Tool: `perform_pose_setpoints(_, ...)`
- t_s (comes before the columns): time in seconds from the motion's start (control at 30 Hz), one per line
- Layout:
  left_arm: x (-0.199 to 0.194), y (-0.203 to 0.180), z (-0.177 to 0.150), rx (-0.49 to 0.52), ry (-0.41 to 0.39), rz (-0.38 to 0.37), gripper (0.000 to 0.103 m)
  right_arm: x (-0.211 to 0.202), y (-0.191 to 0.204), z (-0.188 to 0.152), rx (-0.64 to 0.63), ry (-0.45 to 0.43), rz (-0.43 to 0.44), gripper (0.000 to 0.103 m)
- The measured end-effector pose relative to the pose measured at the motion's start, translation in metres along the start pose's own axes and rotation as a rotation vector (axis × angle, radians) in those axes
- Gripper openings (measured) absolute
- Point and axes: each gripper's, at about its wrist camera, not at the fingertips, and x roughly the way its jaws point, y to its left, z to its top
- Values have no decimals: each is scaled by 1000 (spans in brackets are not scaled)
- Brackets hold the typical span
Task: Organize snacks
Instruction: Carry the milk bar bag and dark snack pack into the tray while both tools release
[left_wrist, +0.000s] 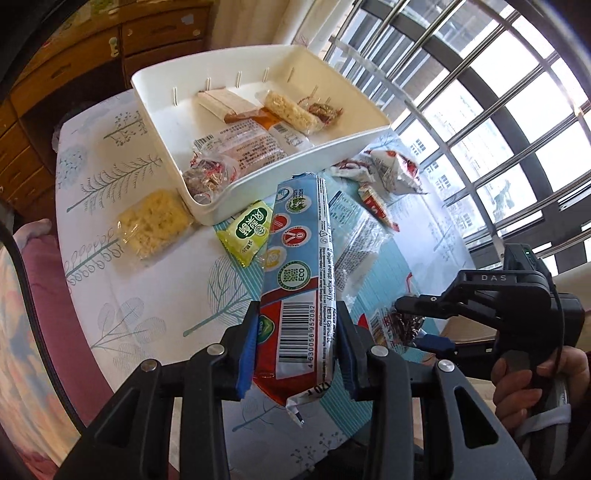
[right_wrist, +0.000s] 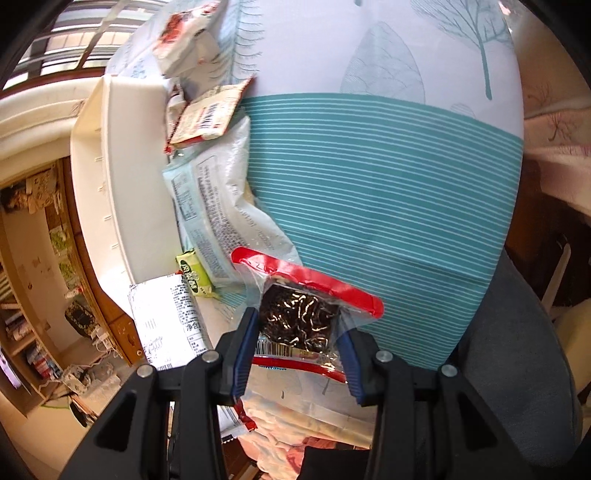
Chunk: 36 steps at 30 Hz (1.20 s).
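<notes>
Long biscuit roll clamped in left gripper jaws near barcode end, raised above tabletop, pointing at white tray, probably bound there. Wrapper reads "ECO". Right gripper jaws clamped on red-edged clear pouch, dark snack inside. Green packet lies just beside tray.

Glossy plastic biscuit wrapper, smooth white plastic tray, matt printed tablecloth

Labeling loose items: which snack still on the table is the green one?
The small green packet, lying beside the white bin's near corner; the neighbouring yellow noodle block is in clear wrap.
</notes>
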Motion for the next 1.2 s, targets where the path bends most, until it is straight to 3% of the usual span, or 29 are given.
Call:
perform_pose_setpoints(0.2,-30,-4,-5,-50,-106,-24,36,-9,27,-2,-112,-18,-4,42)
perform_pose_setpoints(0.67,-73,-17,28,-214,-344,43,36,-35,105,31,-415,-35,-6,42)
perform_pose_setpoints(1.2,-61,-18,91,-396,-514,154,36,-50,173,86,-715,-56,13,42)
